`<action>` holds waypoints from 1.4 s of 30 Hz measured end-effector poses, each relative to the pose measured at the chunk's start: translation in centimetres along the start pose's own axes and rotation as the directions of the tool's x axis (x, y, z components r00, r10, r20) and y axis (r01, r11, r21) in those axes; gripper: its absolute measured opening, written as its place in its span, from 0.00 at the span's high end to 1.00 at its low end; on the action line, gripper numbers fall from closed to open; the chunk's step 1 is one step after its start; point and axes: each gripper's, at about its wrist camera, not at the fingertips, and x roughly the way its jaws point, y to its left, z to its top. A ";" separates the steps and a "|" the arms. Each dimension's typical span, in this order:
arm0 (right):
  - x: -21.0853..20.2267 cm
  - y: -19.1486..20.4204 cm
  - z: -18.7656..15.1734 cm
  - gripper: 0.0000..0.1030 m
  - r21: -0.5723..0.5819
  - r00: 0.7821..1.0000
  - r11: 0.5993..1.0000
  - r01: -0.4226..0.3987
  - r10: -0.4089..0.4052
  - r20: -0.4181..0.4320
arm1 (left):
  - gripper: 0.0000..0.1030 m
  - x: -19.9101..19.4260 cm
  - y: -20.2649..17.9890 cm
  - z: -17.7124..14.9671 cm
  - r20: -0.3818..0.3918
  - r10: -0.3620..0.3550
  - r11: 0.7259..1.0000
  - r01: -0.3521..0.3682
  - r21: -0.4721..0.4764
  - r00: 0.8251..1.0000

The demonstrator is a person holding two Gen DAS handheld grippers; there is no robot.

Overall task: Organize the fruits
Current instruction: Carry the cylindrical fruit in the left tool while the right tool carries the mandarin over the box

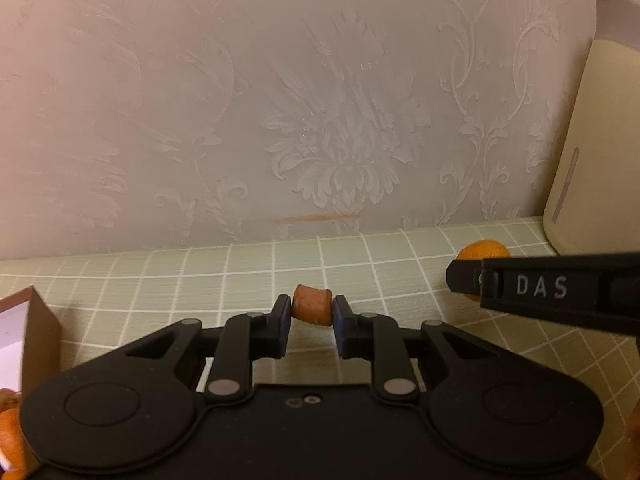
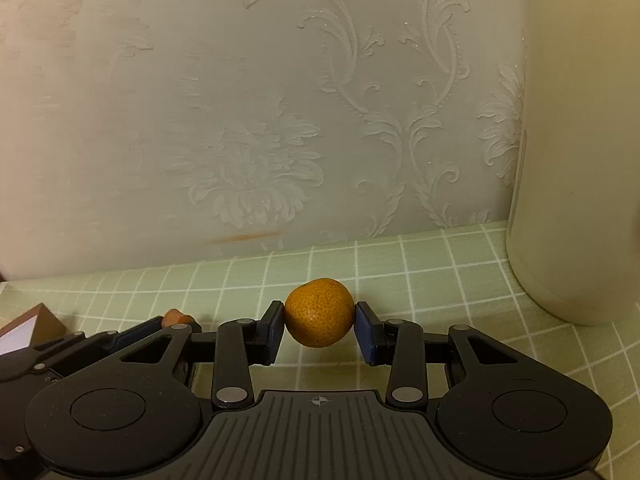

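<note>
My left gripper (image 1: 312, 309) is shut on a small stubby orange-red piece (image 1: 313, 304), pinched at the tips of its blue pads just above the green checked tablecloth (image 1: 200, 280). My right gripper (image 2: 319, 318) is shut on a round mandarin (image 2: 319, 312), its pads pressing both sides. In the left wrist view the mandarin (image 1: 482, 249) peeks out behind the right gripper's finger (image 1: 540, 288). The right wrist view shows the small piece (image 2: 176, 316) at the tip of the left gripper, low on the left.
A brown cardboard box (image 1: 40, 320) with a white inside stands at the left, also seen as the box (image 2: 44, 318). More orange fruit (image 1: 8, 428) shows at its lower edge. A tall cream container (image 2: 580, 160) stands at the right against the embossed wall (image 2: 240, 120).
</note>
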 end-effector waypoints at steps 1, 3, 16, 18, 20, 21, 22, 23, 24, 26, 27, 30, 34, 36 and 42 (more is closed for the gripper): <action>-0.3 0.2 -0.1 0.62 -0.001 1.000 1.000 -0.005 0.005 -0.001 | 0.88 -0.5 0.1 0.0 0.002 0.004 1.000 -0.004 0.000 1.000; -0.9 0.7 -0.3 0.62 -0.011 1.000 1.000 -0.009 0.009 0.000 | 0.88 -1.5 0.4 -0.1 0.003 0.006 1.000 -0.006 -0.003 1.000; -7.2 4.3 -3.1 0.63 -0.051 0.998 0.997 -0.057 0.059 0.022 | 0.88 -9.8 1.9 -1.6 0.038 0.027 1.000 -0.027 -0.009 0.999; -8.3 4.6 -3.7 0.63 -0.054 0.998 0.997 -0.063 0.064 0.021 | 0.88 -11.1 2.1 -1.8 0.041 0.028 1.000 -0.028 -0.014 0.999; -9.6 5.0 -4.5 0.63 -0.057 0.998 0.996 -0.066 0.067 0.021 | 0.88 -12.6 2.1 -2.0 0.052 0.031 0.999 -0.031 -0.013 0.998; -10.3 5.0 -4.9 0.63 -0.053 0.997 0.996 -0.071 0.072 0.021 | 0.88 -13.4 2.2 -2.1 0.059 0.032 0.999 -0.031 -0.013 0.998; -10.9 5.1 -5.2 0.63 -0.050 0.997 0.996 -0.077 0.078 0.022 | 0.88 -14.1 2.2 -2.1 0.065 0.032 0.999 -0.031 -0.014 0.997; -11.7 5.3 -5.6 0.63 -0.052 0.996 0.995 -0.083 0.084 0.027 | 0.88 -14.9 2.2 -2.2 0.074 0.034 0.999 -0.033 -0.014 0.997; -12.4 5.5 -5.9 0.63 -0.056 0.995 0.995 -0.088 0.090 0.032 | 0.88 -15.8 2.3 -2.4 0.082 0.037 0.999 -0.036 -0.014 0.996; -13.9 6.2 -6.3 0.63 -0.065 0.993 0.992 -0.109 0.112 0.044 | 0.88 -17.5 2.6 -2.7 0.094 0.041 0.999 -0.039 -0.022 0.995; -14.5 6.4 -6.5 0.63 -0.069 0.991 0.991 -0.117 0.120 0.052 | 0.88 -18.3 2.7 -2.8 0.100 0.045 0.999 -0.043 -0.023 0.994; -16.7 7.8 -7.0 0.63 -0.084 0.984 0.984 -0.156 0.162 0.072 | 0.88 -21.0 3.3 -3.2 0.126 0.063 0.998 -0.059 -0.033 0.990; -19.0 10.2 -7.7 0.62 -0.123 0.971 0.970 -0.208 0.220 0.090 | 0.88 -24.1 4.4 -3.7 0.150 0.092 0.995 -0.084 -0.060 0.984; -20.2 11.6 -8.0 0.62 -0.145 0.962 0.960 -0.237 0.253 0.099 | 0.88 -25.4 5.2 -4.0 0.157 0.112 0.992 -0.102 -0.072 0.981; -22.8 16.0 -8.4 0.62 -0.210 0.928 0.922 -0.324 0.353 0.118 | 0.88 -28.7 8.5 -4.8 0.173 0.200 0.975 -0.179 -0.130 0.964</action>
